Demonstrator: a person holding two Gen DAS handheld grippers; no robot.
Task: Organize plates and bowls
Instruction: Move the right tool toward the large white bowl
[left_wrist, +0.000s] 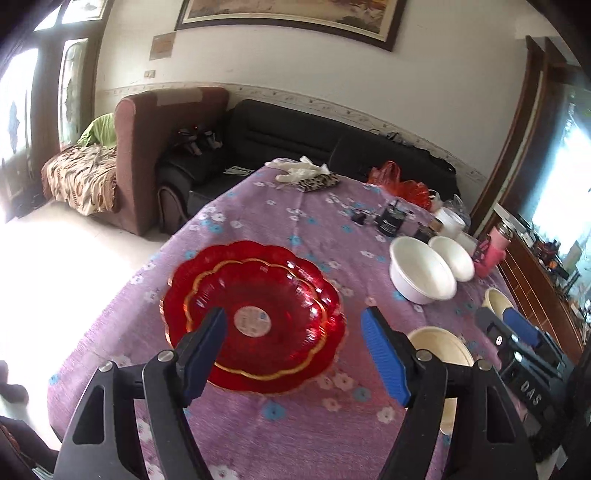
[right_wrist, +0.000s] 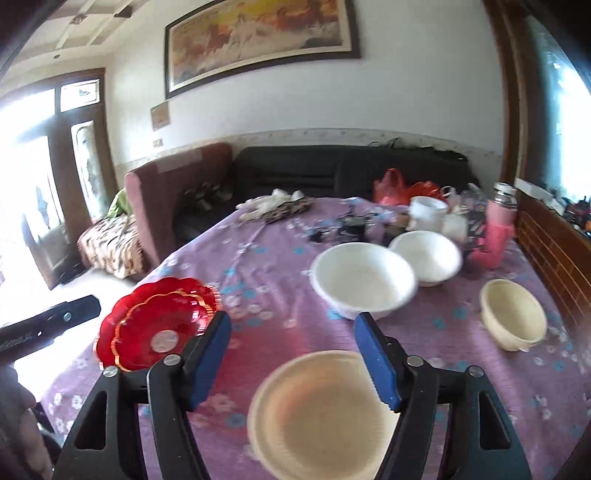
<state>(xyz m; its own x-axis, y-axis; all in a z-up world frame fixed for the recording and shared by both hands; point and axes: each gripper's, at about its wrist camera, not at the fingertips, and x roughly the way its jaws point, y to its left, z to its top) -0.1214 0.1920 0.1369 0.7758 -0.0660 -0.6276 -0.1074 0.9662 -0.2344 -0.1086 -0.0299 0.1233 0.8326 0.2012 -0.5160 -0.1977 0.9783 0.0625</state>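
**Both jaws gaping wide, gripping nothing**

Spreading wide on the left gripper (left_wrist: 293, 356), blue pads (left_wrist: 384, 354) apart and closing on nothing, hovering over the stacked red plates (left_wrist: 255, 314). Gaping equally wide on the right gripper (right_wrist: 291, 360), holding nothing, hanging above the near cream bowl (right_wrist: 317, 417).

Taking the red plates as landmark: resting on the purple floral tablecloth (right_wrist: 266, 266), smaller gold-rimmed plate nested in the larger. Sitting just right of them, the near cream bowl; lying well apart to the far right, a second cream bowl (right_wrist: 513, 314). Standing beyond and right of the plates, two white bowls (right_wrist: 364, 284) touching side by side. Crowding farther back right, a pink bottle (right_wrist: 498, 229) and orange bag (left_wrist: 400, 184).
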